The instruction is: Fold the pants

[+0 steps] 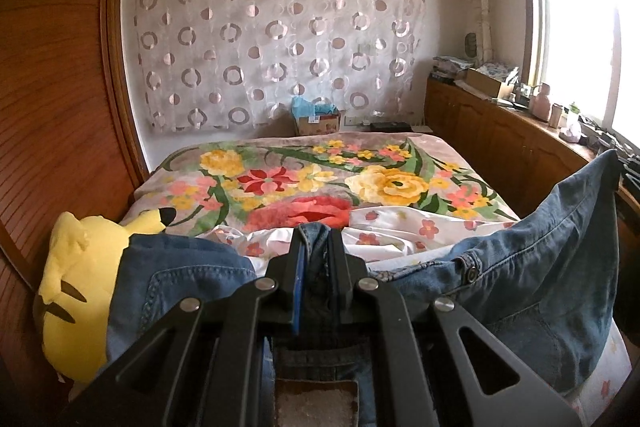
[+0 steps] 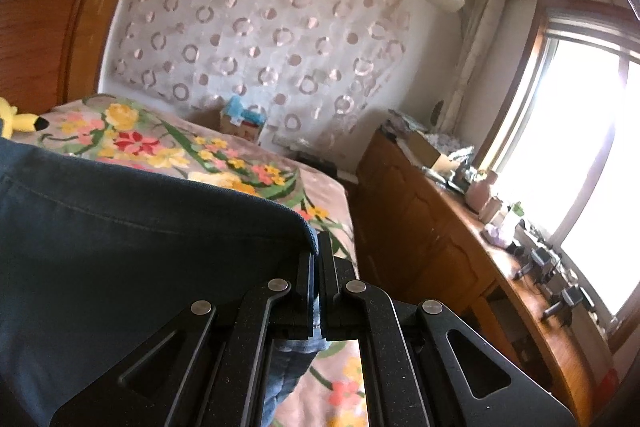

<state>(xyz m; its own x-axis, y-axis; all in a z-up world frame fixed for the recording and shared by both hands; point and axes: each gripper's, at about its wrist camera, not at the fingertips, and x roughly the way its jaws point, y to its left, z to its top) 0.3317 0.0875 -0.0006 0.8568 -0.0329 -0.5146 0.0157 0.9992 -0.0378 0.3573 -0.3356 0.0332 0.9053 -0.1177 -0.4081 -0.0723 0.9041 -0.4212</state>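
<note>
We hold the denim pants aloft — left gripper and right gripper each clenched on fabric. Thin edge grips may slip; trailing cloth could snag the yellow plush toy.

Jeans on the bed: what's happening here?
A person is holding a pair of jeans with two hand-held grippers above a bed with a floral blanket. The left gripper is shut on a bunched part of the denim; the right gripper is shut on another edge, held raised. A yellow plush toy lies beside the jeans. No fold is laid down yet.
</note>
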